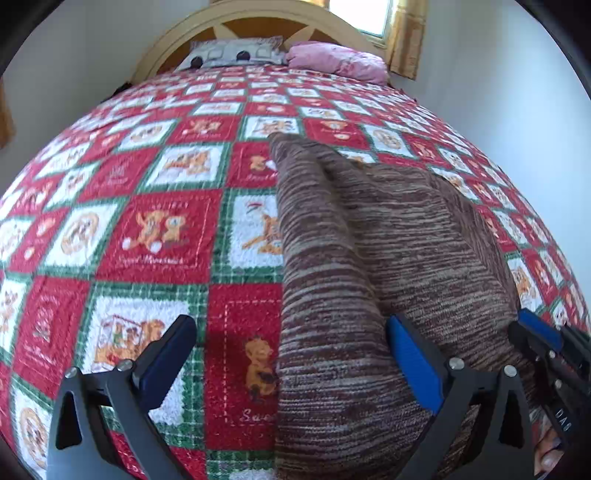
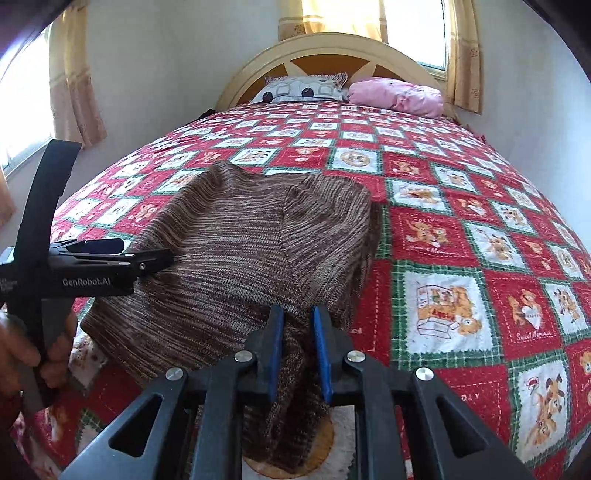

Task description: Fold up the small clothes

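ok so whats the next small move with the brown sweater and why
Probably close the left gripper on the brown knit sweater hem beneath it: its fingers stand wide open, while the right gripper already pinches a bunch of the near edge. Then both can lift together.

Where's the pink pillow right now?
The pink pillow lies at the head of the bed, on the right side in both views, beside the grey patterned pillow, against the cream wooden headboard and below the curtained window.

Patchwork quilt [image 1: 155,236], two pillows [image 2: 395,94], curtains [image 2: 74,92]
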Motion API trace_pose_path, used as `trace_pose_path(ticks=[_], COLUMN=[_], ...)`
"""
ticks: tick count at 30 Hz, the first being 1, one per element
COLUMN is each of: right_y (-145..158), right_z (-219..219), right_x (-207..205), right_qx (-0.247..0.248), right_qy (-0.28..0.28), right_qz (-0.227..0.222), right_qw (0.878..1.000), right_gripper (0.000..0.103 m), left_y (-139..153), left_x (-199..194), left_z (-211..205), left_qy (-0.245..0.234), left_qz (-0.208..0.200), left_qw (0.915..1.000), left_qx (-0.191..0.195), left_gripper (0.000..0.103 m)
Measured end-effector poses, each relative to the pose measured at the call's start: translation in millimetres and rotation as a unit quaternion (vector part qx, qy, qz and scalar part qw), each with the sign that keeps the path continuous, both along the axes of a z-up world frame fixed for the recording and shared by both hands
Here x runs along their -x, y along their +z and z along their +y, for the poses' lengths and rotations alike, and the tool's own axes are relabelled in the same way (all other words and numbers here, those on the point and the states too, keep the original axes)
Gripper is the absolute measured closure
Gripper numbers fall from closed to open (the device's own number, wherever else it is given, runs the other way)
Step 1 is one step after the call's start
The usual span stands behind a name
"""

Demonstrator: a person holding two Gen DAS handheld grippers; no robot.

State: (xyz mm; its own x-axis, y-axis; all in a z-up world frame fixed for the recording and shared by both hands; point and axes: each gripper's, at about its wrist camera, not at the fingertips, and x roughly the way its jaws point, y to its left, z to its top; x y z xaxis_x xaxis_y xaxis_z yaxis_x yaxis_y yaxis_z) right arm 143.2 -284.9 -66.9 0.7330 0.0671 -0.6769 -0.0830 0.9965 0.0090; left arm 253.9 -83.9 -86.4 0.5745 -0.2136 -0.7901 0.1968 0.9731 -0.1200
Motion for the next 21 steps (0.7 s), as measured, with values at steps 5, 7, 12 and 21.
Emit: trace_pose_path(ticks=[5, 7, 12, 21], right_y=[-0.3, -0.9, -1.7, -6.6], right_z=[-4.0, -6.0, -5.4, -59.0], right_x=[4.3, 4.9, 6.4, 11.5], right_qx=[-0.006, -0.009, 0.0, -0.148], right_qy=[-0.017, -0.023, -0.036, -0.103], right_qz=[-0.001, 0.001, -0.002, -0.001], right_qw=[1.0, 1.0, 0.999, 0.984], right_gripper=[0.087, 0.087, 0.077, 0.009], left_y=[-0.9, -1.5, -3.1, -4.0], left_x=[6.7, 7.6, 6.7, 7.6], left_z=[-5.4, -4.6, -2.9, 1.5], left_qy=[0.001, 0.001, 0.002, 0.01], left_qz=[-0.017, -0.019, -0.019, -0.014], left_qw=[0.9998, 0.9997, 0.9998, 0.9998], left_qx=[-0.011, -0.012, -0.007, 0.005], left_gripper=[0.0, 0.0, 0.0, 0.0])
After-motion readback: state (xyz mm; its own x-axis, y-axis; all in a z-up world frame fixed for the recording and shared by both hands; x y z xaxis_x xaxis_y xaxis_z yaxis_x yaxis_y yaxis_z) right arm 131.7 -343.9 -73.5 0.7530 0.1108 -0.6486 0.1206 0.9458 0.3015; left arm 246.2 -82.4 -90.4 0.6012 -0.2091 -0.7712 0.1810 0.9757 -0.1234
